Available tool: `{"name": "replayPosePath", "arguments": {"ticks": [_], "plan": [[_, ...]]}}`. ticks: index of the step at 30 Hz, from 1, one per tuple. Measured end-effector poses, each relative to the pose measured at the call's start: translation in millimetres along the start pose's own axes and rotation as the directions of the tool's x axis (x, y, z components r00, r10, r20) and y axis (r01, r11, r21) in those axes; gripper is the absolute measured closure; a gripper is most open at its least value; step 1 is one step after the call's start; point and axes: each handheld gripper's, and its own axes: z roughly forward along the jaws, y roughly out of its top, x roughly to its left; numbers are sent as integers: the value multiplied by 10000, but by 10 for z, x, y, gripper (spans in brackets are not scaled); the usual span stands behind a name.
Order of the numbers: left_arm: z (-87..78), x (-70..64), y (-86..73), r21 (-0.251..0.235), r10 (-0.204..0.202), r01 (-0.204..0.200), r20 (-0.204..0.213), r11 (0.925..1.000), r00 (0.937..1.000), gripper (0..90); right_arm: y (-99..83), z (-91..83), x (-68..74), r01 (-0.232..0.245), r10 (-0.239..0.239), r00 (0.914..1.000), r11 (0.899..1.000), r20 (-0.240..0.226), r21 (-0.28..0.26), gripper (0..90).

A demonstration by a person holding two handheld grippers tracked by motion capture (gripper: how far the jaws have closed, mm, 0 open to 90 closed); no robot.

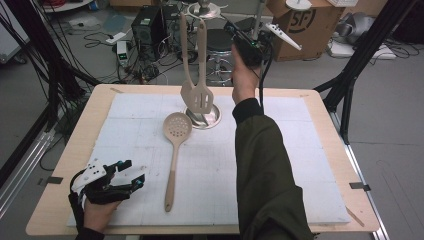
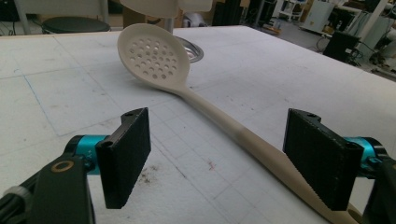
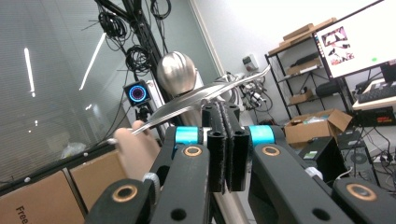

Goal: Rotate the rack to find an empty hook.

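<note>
A white gridded mat (image 1: pixel 280 165) covers the wooden table. Near its front left corner the left gripper (image 1: pixel 131 175) rests, jaws spread, beside the beige perforated plastic skimmer spoon (image 1: pixel 174 150) lying mid-mat. The right gripper (image 1: pixel 239 35), jaws pressed together, is raised beyond the far edge.

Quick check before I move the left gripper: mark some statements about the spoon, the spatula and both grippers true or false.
1. The perforated spoon lies flat on the white mat. True.
2. The left gripper is shut on the spoon's handle. False: its jaws stand wide apart, low over the mat, and grip nothing.
3. The slotted spatula hangs from the stand with its blade down. True.
4. The right gripper rests on the table. False: it is held up high near the top of the stand, with its jaws shut.
</note>
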Motion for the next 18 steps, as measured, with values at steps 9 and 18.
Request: {"name": "replayPosePath", "arguments": {"ticks": [9,18], "plan": [[6,11,-8,51,19,-18,-19,10000,10000,239,25,75,-36,230,-230,9997,9997,-119,-29,897],[4,-2,-3,67,54,-54,16,10000,10000,239,39,50,25,504,-495,9981,9984,-371,240,897]]}}
